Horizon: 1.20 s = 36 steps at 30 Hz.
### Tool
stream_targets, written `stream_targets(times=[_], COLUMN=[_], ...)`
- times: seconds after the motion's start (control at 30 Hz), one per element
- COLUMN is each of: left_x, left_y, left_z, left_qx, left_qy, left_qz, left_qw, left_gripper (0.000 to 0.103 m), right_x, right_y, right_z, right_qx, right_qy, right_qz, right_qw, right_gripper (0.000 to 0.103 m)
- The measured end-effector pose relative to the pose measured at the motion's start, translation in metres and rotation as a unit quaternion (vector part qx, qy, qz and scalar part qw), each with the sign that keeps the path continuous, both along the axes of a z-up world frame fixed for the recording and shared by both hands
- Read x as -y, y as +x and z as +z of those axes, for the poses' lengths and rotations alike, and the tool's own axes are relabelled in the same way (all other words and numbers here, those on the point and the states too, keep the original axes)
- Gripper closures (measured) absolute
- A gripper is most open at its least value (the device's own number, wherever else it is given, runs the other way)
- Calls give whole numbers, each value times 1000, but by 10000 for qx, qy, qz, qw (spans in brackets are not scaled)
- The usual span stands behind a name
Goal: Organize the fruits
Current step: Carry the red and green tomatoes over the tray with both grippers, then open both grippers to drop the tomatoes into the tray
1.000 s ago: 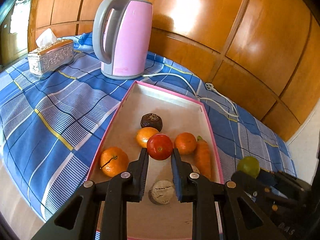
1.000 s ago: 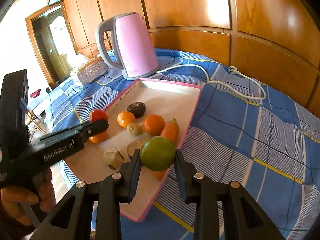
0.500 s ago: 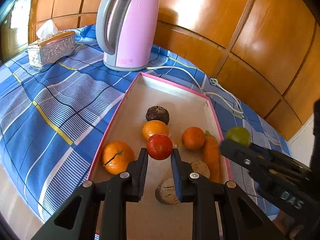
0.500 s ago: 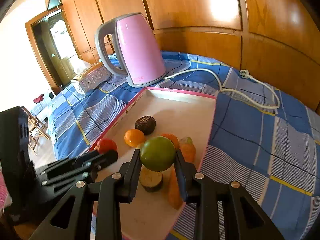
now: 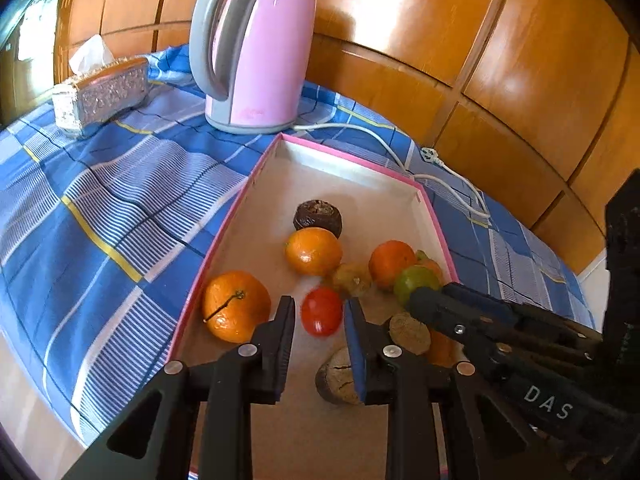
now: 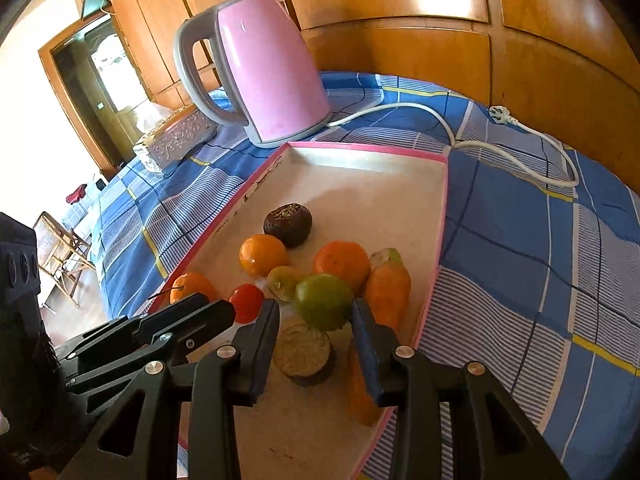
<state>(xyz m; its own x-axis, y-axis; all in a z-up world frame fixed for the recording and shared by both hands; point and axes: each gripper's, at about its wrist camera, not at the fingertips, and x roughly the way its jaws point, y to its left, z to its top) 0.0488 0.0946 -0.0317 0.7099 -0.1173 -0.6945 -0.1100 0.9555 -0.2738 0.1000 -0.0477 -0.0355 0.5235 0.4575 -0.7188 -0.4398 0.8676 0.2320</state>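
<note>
Wood-panel wall behind table w/ blue plaid cloth (image 5: 100, 208). Pink-rimmed tray (image 5: 224, 224) holds oranges, dark fruit, carrot (image 6: 386, 288) lying lengthwise. Left claw (image 5: 319, 312) angled down, jaws opening, red tomato (image 5: 321, 312) loose between. Right claw (image 6: 314, 312) likewise opening, green fruit (image 6: 325, 301) between, over tray.

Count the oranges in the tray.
3. One by the tray's left wall, one in the middle below the dark fruit, one right of it beside the carrot. None seem hidden.
</note>
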Motion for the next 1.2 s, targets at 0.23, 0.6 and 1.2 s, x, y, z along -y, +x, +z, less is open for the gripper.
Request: stream_targets(times=[0.23, 0.6, 1.2], left_x=[-6, -3, 14], left_y=[-6, -10, -28], left_z=[5, 13, 29], left_qx=[50, 103, 368], left_qy=[129, 269, 551], left_qz=[254, 314, 203], left_qw=[9996, 9991, 9976], left_gripper=[78, 77, 69], right_x=[-8, -3, 20], right_y=[-3, -11, -37], right_z=[2, 3, 14], right_qx=[146, -14, 240], right_qy=[-97, 113, 47], right_qz=[93, 98, -381], right_qw=[9998, 9999, 9990], right_gripper=[68, 70, 68])
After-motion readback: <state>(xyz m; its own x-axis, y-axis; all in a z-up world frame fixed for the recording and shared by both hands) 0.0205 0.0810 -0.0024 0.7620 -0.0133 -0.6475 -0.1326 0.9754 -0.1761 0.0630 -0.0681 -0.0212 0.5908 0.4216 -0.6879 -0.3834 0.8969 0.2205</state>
